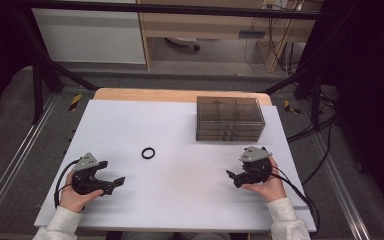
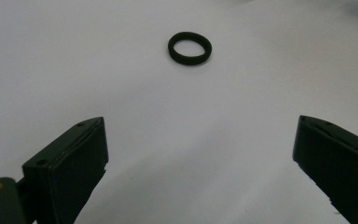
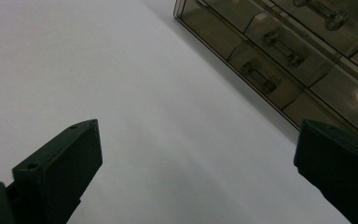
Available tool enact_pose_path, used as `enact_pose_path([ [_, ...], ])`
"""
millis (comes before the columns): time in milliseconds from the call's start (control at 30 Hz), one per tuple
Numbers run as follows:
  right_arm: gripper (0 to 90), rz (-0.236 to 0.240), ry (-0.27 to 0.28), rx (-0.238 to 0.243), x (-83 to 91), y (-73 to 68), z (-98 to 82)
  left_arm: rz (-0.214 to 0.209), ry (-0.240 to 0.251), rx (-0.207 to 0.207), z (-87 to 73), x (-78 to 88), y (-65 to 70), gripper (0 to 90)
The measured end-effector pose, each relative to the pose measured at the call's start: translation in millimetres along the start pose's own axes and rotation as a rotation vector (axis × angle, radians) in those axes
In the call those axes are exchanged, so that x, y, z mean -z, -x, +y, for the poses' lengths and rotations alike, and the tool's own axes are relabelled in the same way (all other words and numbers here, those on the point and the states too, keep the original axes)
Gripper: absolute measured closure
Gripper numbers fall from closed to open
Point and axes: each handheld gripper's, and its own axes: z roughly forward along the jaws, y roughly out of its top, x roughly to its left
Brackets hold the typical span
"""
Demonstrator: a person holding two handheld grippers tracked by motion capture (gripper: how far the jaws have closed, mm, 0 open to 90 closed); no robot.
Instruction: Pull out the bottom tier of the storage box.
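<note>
Ahead of the left gripper (image 1: 111, 184), well beyond its two black jaws, a small black ring (image 1: 148, 153) lies flat on the white table sheet (image 1: 180, 200). In the left gripper view the ring (image 2: 189, 48) sits near the top, roughly centred between the jaws but apart from both, with bare white sheet between. Those jaws stand wide apart and hold nothing.

Seen from above, the ring is a thin, plain, matt black band, round and closed, with the white sheet showing through its middle. No writing or mark can be read on it.

Over on the other side, the right gripper (image 1: 236, 176) rests low over the sheet, its jaws likewise spread wide with nothing between them. A smoky translucent plastic drawer box (image 1: 229, 119) stands at the far right of the table, well apart from the ring; in the right gripper view its drawer fronts (image 3: 279, 46) carry small clear handles, and no label is legible.
</note>
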Motion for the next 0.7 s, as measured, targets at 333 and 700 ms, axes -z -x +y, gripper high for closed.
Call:
enact_pose_path([
  [333,1.7,-0.031,-0.023,0.069,-3.7,-1.5,8.1,0.001,-0.001,-0.001,0.0,-0.2,0.0,3.1],
  [700,2.6,-0.055,-0.045,0.146,-11.3,-4.2,14.6,0.001,-0.002,-0.002,0.0,-0.4,0.1,3.1],
])
